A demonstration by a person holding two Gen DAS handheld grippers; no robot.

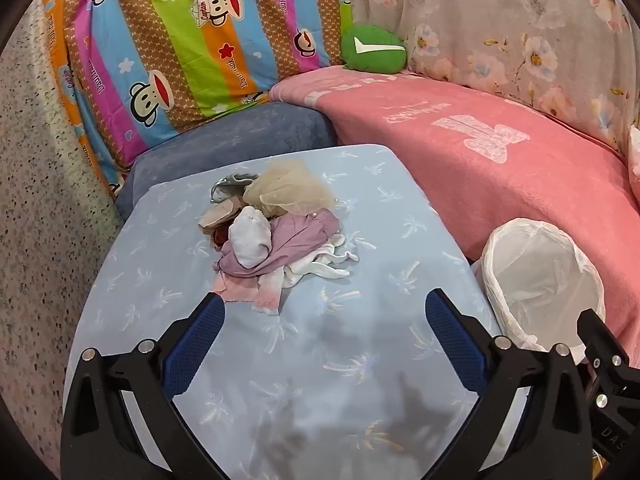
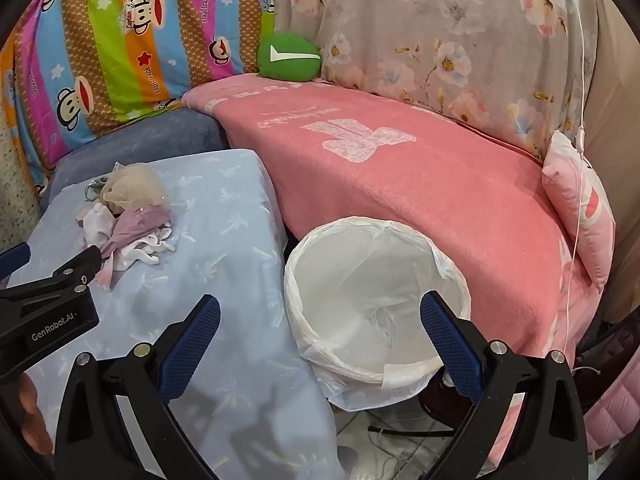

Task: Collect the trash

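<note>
A pile of cloth scraps (image 1: 276, 228) lies on the light blue table (image 1: 280, 360): beige netting, a white sock, purple cloth, white and pink rags. The pile also shows in the right wrist view (image 2: 128, 224). My left gripper (image 1: 324, 312) is open and empty, just short of the pile. A bin with a white liner (image 1: 544, 280) stands right of the table; it looks empty in the right wrist view (image 2: 376, 300). My right gripper (image 2: 320, 312) is open and empty, over the bin's near left rim. The left gripper (image 2: 48, 276) shows at the left edge of that view.
A pink blanket (image 1: 500, 168) covers the sofa behind the bin. A green cushion (image 1: 372, 48) sits at the back. A striped cartoon sheet (image 1: 180, 40) and a floral sheet (image 1: 520, 20) hang behind. A pink pillow (image 2: 580, 200) lies at the right.
</note>
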